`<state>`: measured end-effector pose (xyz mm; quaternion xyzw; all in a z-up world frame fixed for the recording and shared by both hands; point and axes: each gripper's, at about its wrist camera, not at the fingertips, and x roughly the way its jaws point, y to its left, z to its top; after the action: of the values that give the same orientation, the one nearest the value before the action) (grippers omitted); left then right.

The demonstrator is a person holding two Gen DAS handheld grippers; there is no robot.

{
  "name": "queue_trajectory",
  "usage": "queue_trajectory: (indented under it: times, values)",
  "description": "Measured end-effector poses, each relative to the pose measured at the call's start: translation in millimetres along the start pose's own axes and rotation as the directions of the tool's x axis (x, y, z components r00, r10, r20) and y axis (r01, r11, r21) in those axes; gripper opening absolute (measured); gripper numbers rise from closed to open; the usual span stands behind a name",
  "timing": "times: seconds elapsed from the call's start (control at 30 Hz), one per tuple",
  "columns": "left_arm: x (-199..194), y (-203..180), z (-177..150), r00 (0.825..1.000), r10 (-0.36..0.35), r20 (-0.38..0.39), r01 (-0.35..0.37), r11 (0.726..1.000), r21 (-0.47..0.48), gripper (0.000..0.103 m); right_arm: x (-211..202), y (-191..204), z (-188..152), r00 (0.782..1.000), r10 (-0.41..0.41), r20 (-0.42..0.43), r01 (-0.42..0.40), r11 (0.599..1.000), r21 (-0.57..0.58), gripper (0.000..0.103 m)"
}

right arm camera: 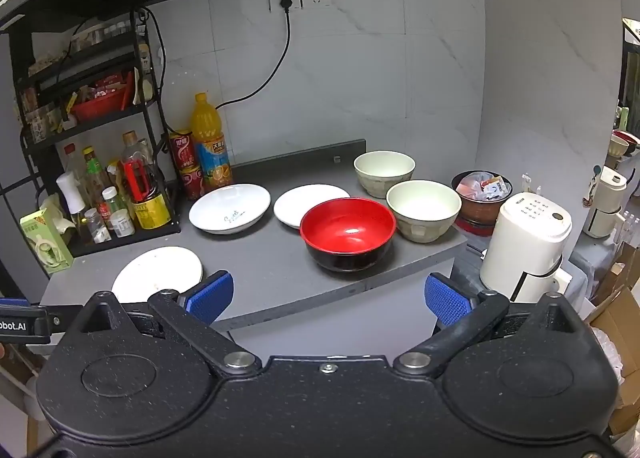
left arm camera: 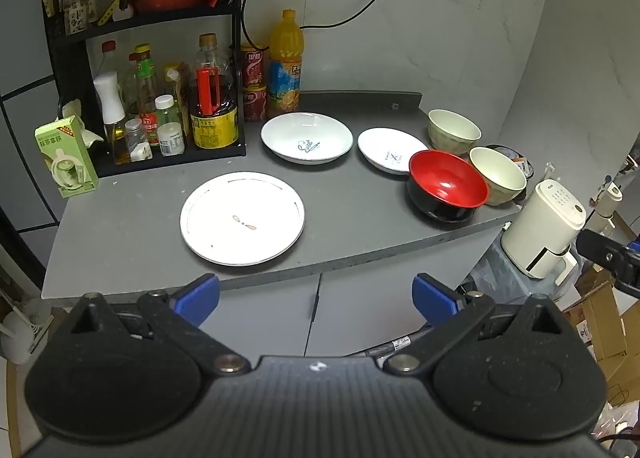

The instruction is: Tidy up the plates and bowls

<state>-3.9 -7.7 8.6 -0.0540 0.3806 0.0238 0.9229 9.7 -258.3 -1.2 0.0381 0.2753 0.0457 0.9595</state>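
Now both my grippers hang released before the grey counter (left arm camera: 120,234), holding nothing.

My left gripper (left arm camera: 316,298) and right gripper (right arm camera: 329,298) are wide apart at the pads. Nearest lies the flat plate (left arm camera: 242,217) at left, then the red bowl (right arm camera: 347,232) at right. Farther stand two white dishes (left arm camera: 307,137) (left arm camera: 390,149) and two cream bowls (right arm camera: 423,209) (right arm camera: 384,171).

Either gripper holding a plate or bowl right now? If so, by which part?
Nothing held. Left gripper and right gripper are both open and empty, short of the counter.
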Motion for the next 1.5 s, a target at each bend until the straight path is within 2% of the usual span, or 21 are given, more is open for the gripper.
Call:
queue_trajectory:
  times: [0.63,1.5]
  values:
    - [-5,14,-3,1.0,0.016,0.003,-0.016,0.999,-0.038,0.102,2,6,-1,1.0,0.015,-0.01,-0.015,1.0,-0.005,0.103]
    - [-7,14,-10,1.0,0.02,-0.005,-0.02,0.999,-0.047,0.102,0,7,-5,0.999,0.026,-0.04,-0.027,0.999,-0.02,0.103]
